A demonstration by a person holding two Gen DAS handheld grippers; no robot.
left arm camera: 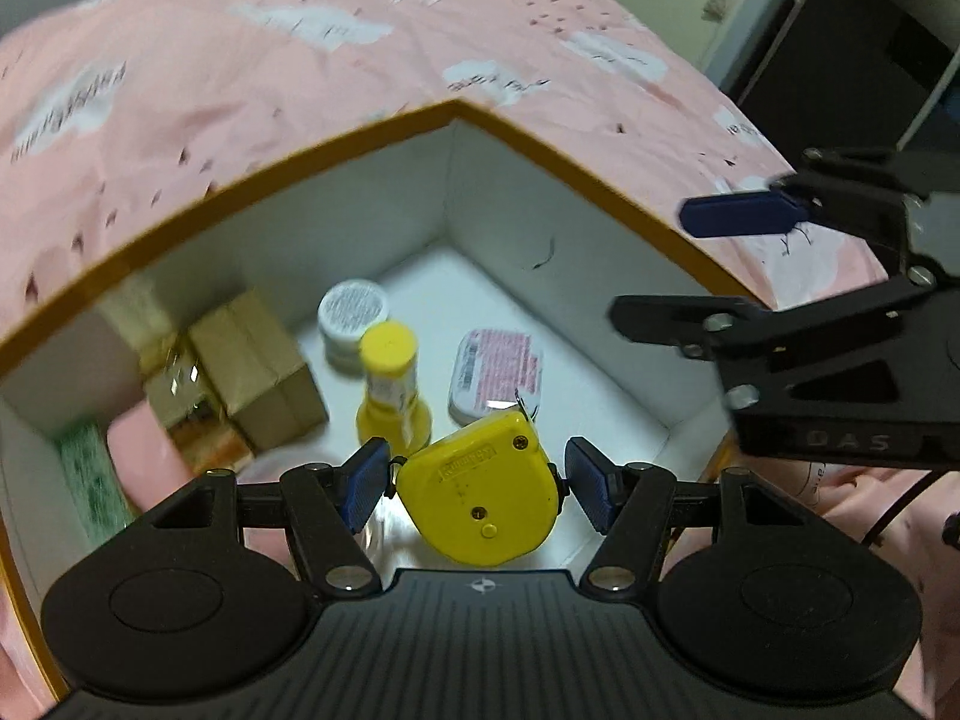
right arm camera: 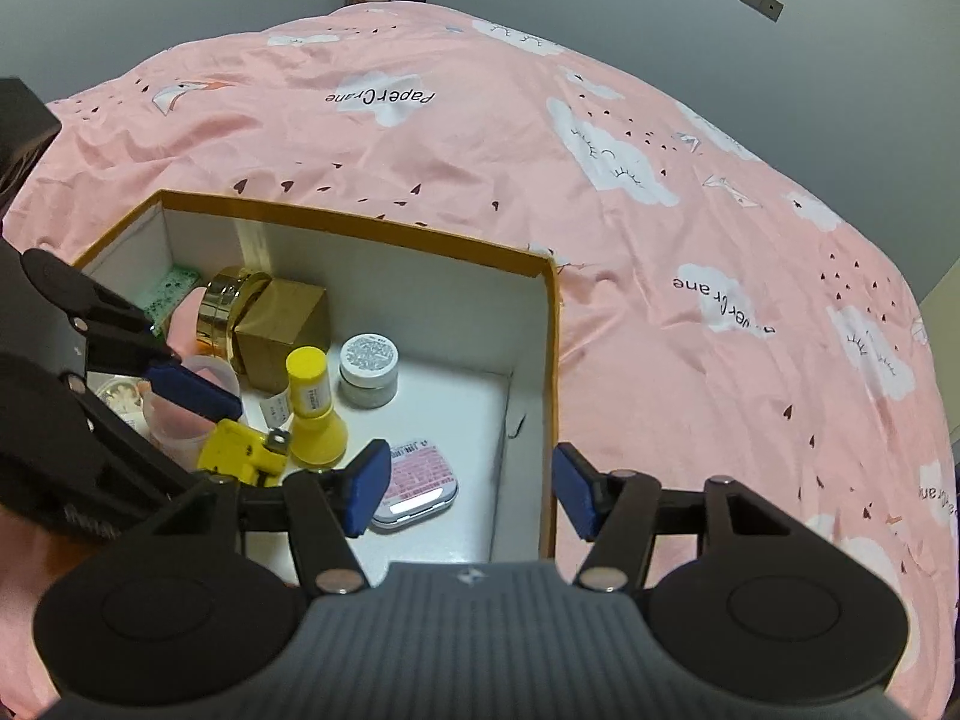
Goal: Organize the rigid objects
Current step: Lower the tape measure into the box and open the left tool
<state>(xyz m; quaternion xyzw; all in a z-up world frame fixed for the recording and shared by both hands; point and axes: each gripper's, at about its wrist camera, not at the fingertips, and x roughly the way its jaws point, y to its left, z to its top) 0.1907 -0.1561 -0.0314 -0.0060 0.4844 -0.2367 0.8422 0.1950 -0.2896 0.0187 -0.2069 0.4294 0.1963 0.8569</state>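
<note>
A yellow tape measure point(left arm camera: 480, 498) hangs over the open box point(left arm camera: 456, 111), with my left gripper point(left arm camera: 479, 487) shut on it, one blue pad on each side. From the right wrist view the same tape measure point(right arm camera: 240, 450) shows under the left gripper point(right arm camera: 228, 426) at the box's left part. On the box floor stand a yellow bottle point(right arm camera: 312, 414) and a white jar point(right arm camera: 369, 369). A pink-labelled tin point(right arm camera: 417, 483) lies there too. My right gripper point(right arm camera: 465, 489) is open and holds nothing, astride the box's right wall point(right arm camera: 549, 420).
The box with its orange rim sits on a bed with a pink cloud-print cover point(right arm camera: 660, 210). Its left part holds a brown carton point(right arm camera: 282, 330), a gold jar point(right arm camera: 225, 306), a pink cup point(right arm camera: 192, 420) and a green packet point(right arm camera: 171, 288). Dark furniture point(left arm camera: 870, 48) stands beyond the bed.
</note>
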